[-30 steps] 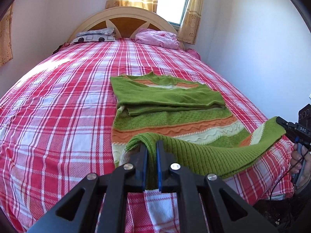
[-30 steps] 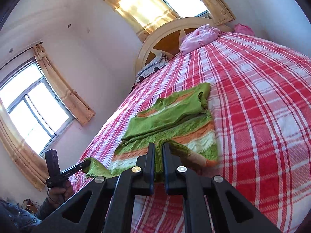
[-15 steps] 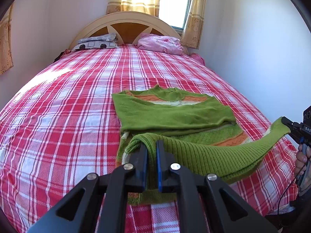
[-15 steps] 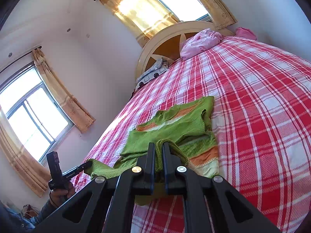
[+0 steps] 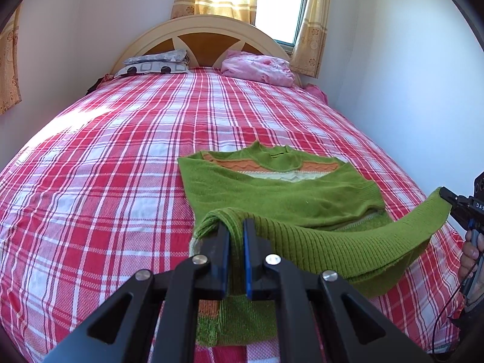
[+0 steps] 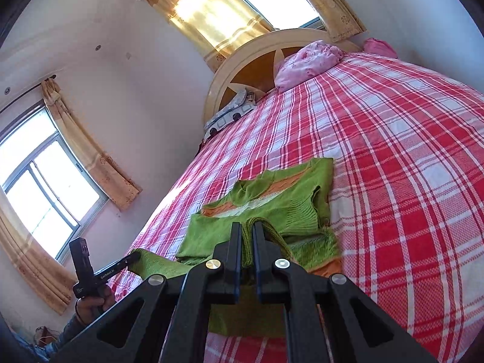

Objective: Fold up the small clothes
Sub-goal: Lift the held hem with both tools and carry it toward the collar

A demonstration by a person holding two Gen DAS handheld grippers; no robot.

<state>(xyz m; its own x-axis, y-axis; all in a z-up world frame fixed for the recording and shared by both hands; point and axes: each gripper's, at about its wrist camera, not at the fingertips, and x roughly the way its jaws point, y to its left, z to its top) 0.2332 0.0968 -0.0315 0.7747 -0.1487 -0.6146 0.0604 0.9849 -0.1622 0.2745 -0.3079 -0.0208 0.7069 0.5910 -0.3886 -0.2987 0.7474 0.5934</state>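
Sweater (image 5: pixel 281 193) lies on the bed (image 5: pixel 106 166), its ribbed hem lifted by both corners, left hand-held gripper (image 5: pixel 236 227) and right hand-held gripper (image 6: pixel 247 230) each clamped tight on it, apparently to fold it toward the collar.

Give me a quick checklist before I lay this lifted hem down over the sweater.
1. Left claw grip on the ribbed hem of the green knitted sweater with orange and cream stripes: shut on it, ok.
2. Right claw grip on the other hem corner: shut on it, ok.
3. Hem between the claws: sags in the middle, not ok.
4. Sleeves folded in across the chest: ok.
5. Collar end flat on the red and white checked bedsheet: ok.
6. Hem aligned with the shoulders: cannot tell.
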